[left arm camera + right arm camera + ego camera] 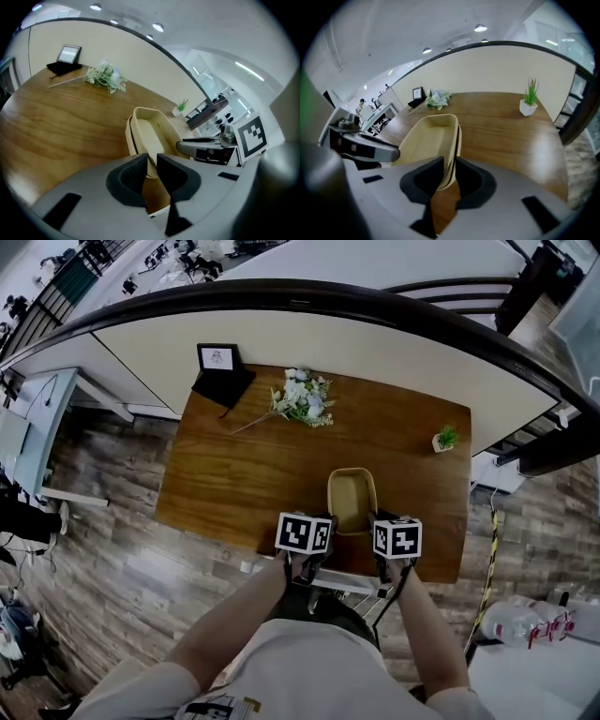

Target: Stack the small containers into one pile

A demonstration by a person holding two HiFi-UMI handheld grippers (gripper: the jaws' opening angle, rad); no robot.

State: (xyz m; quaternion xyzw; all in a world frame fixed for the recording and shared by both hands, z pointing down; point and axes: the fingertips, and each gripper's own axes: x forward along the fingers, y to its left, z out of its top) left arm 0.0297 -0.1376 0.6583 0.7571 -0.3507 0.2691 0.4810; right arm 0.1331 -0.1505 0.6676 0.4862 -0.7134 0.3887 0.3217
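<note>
Beige container stack (352,498) lies w/ long axis front-to-back

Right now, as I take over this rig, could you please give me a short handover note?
Left claw: shut on the near-left rim of the nested beige oval containers.
Right claw: shut on their near-right rim.
Place: near edge of the brown wooden table.
Done: containers sit in one pile; no loose one in view.
Left: probably release and withdraw both claws.

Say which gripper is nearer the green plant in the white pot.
Right: the right gripper holds the nested beige containers' rim facing the potted plant, the left gripper the far rim.
</note>
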